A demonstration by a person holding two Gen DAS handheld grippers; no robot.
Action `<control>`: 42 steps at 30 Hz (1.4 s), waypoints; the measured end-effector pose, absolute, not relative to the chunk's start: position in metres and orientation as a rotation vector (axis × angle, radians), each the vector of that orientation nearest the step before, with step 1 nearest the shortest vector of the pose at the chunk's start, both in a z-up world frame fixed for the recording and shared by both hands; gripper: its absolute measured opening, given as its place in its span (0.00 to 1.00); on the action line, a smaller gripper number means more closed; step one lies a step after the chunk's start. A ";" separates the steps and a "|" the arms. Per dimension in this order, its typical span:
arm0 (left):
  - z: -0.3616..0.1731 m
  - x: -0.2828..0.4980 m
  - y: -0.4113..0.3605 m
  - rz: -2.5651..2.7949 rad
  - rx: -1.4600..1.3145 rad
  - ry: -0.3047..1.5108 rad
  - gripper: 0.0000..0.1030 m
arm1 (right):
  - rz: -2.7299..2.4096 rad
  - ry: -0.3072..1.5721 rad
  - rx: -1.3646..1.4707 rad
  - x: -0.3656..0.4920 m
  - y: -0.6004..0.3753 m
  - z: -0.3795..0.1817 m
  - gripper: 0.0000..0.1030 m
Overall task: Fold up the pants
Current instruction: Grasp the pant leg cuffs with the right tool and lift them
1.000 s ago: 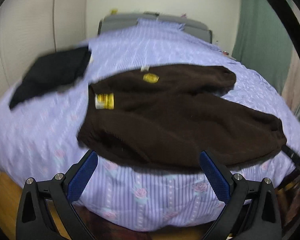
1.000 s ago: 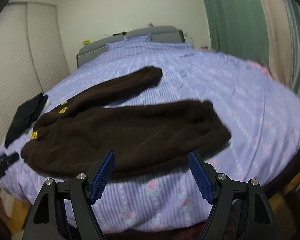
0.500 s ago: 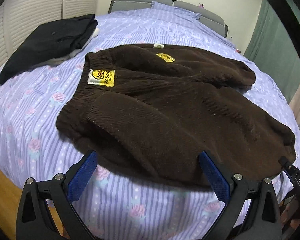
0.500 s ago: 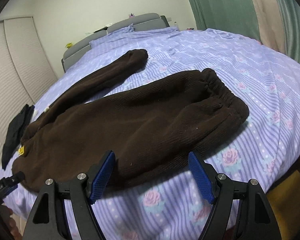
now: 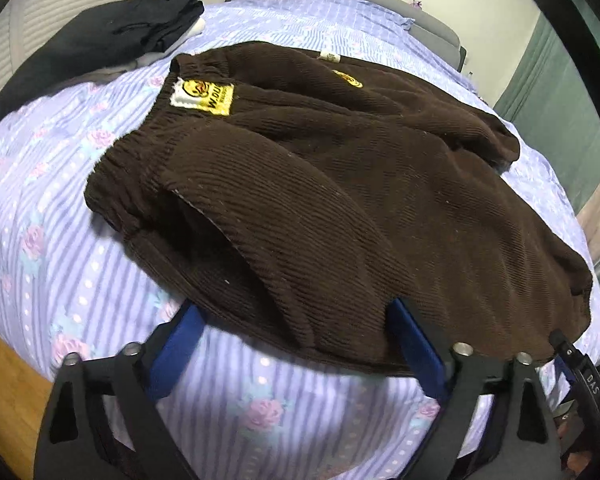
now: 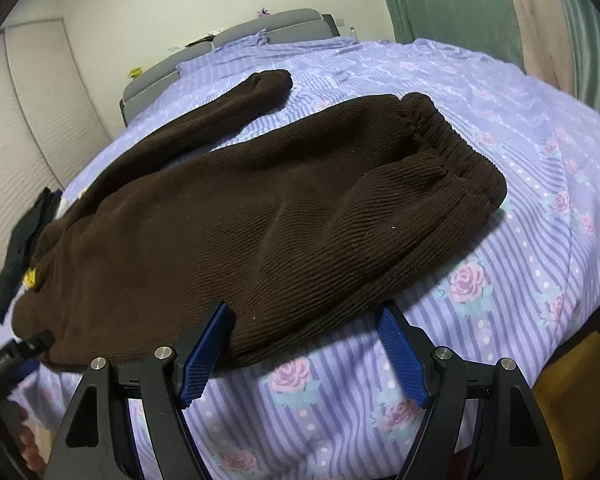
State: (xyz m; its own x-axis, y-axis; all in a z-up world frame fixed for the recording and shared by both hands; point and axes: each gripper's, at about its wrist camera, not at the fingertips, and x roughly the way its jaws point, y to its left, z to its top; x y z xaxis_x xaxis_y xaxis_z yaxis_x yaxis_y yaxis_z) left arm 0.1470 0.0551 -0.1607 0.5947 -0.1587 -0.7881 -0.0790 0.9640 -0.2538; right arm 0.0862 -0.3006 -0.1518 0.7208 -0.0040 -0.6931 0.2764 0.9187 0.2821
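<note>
Brown corduroy pants sprawl mid-frame on the striped floral bedsheet; left gripper, jaws just narrowing, and right gripper both gape astride the near hem.

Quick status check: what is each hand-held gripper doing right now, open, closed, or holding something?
Left hand-held gripper: open, jaws just narrowing, straddling the near edge of the brown corduroy pants.
Right hand-held gripper: open, same edge, gripping nothing.

Left hand-held gripper just narrowing; right hand-held gripper agape, both downward-tilted
</note>
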 end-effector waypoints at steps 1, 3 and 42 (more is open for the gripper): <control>-0.160 0.146 0.054 -0.056 -0.278 0.933 0.77 | -0.156 0.756 0.403 0.086 -0.303 -0.153 0.74; -0.159 0.145 0.052 -0.080 -0.288 0.933 0.66 | -0.152 0.753 0.412 0.086 -0.304 -0.153 0.73; 0.004 0.253 0.056 0.042 -0.408 0.789 0.24 | -0.050 0.661 0.314 0.275 -0.297 0.049 0.15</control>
State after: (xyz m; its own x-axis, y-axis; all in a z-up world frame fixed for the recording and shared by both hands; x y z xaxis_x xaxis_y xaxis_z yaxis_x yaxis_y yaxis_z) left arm 0.2531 0.0560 0.0038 0.7079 -0.1140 -0.6971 -0.1876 0.9211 -0.3411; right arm 0.2751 -0.2972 0.0492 0.7898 0.0540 -0.6110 0.1445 0.9517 0.2709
